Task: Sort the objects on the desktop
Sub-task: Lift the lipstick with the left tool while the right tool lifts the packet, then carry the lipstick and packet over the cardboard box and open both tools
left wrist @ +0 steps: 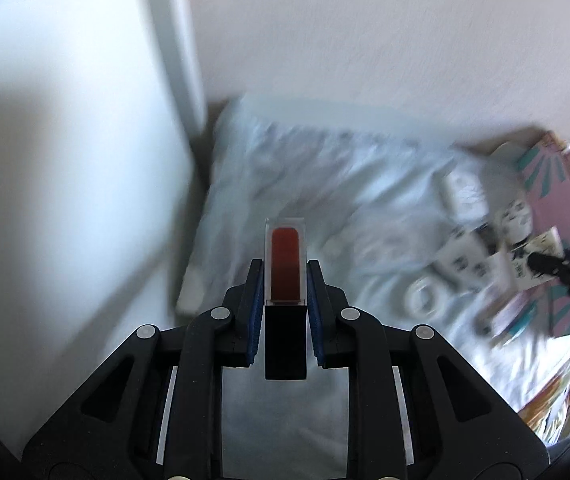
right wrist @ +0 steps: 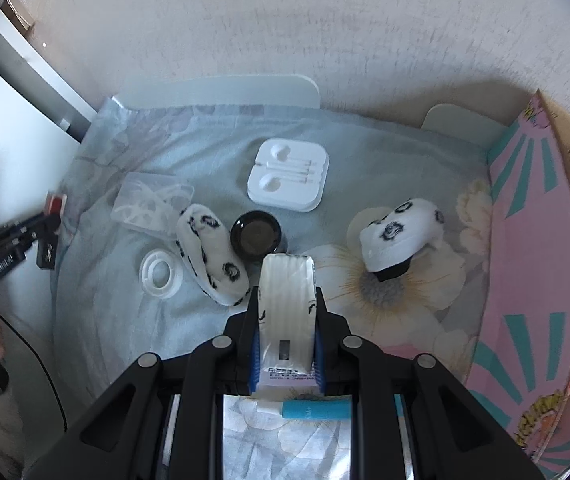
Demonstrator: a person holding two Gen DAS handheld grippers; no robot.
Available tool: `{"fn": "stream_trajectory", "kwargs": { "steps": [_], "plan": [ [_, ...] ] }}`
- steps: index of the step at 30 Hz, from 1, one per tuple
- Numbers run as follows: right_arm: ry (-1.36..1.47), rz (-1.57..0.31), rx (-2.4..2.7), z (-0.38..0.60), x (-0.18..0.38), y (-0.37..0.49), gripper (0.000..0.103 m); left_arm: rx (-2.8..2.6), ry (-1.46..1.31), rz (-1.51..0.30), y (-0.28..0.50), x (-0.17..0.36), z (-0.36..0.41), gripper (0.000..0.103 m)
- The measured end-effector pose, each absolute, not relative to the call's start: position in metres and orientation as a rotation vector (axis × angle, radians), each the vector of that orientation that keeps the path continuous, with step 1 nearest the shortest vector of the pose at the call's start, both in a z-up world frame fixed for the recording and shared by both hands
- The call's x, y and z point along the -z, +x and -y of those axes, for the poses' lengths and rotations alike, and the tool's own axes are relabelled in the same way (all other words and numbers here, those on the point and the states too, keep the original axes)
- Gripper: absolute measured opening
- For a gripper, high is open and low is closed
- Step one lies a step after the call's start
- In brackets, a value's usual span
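Observation:
My left gripper [left wrist: 285, 280] is shut on a lipstick [left wrist: 285, 264] with a red stick, clear cap and black base, held above the left edge of the cloth; it also shows at the far left of the right wrist view [right wrist: 51, 236]. My right gripper [right wrist: 287, 304] is shut on a white tissue pack [right wrist: 287, 308] above the cloth. On the cloth lie a white earphone case [right wrist: 289, 174], a black jar [right wrist: 257, 236], two patterned white socks [right wrist: 211, 254] [right wrist: 399, 232], a clear plastic box [right wrist: 151, 202] and a white tape ring [right wrist: 161, 274].
A pale floral cloth [right wrist: 125, 320] covers the surface. A pink and teal cardboard box [right wrist: 533, 240] stands along the right side. A white wall [right wrist: 285, 20] is behind. A white panel [left wrist: 65, 120] rises at the left. A blue tube [right wrist: 313, 410] lies under my right gripper.

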State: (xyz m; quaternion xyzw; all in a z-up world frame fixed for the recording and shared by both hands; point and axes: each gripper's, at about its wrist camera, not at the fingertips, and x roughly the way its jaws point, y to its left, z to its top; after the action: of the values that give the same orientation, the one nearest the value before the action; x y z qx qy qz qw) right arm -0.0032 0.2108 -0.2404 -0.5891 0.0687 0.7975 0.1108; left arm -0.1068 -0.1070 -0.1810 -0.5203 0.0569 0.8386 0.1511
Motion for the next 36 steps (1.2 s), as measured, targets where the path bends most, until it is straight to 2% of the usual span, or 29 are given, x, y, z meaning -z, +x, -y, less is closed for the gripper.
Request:
{"fn": "stream_trajectory", "kwargs": {
  "steps": [9, 18, 26, 36],
  "plan": [
    [-1.610, -0.182, -2.363, -0.231, 0.173, 0.015, 0.019, -2.275, -1.259, -0.262, -0.115, 0.096, -0.002, 0.018],
    [-1.472, -0.221, -2.325, -0.274, 0.118, 0.058, 0.019, -2.066, -1.129, -0.312, -0.100, 0.056, -0.130, 0.018],
    [-1.432, -0.345, -2.221, -0.319, 0.121, 0.108, 0.019, -1.878, -1.110, -0.405, -0.063, 0.064, -0.241, 0.018],
    [-1.493, -0.484, -2.148, -0.357, 0.157, 0.148, 0.019, -1.761, -1.180, -0.545, -0.030, 0.120, -0.343, 0.018]
  ]
}}
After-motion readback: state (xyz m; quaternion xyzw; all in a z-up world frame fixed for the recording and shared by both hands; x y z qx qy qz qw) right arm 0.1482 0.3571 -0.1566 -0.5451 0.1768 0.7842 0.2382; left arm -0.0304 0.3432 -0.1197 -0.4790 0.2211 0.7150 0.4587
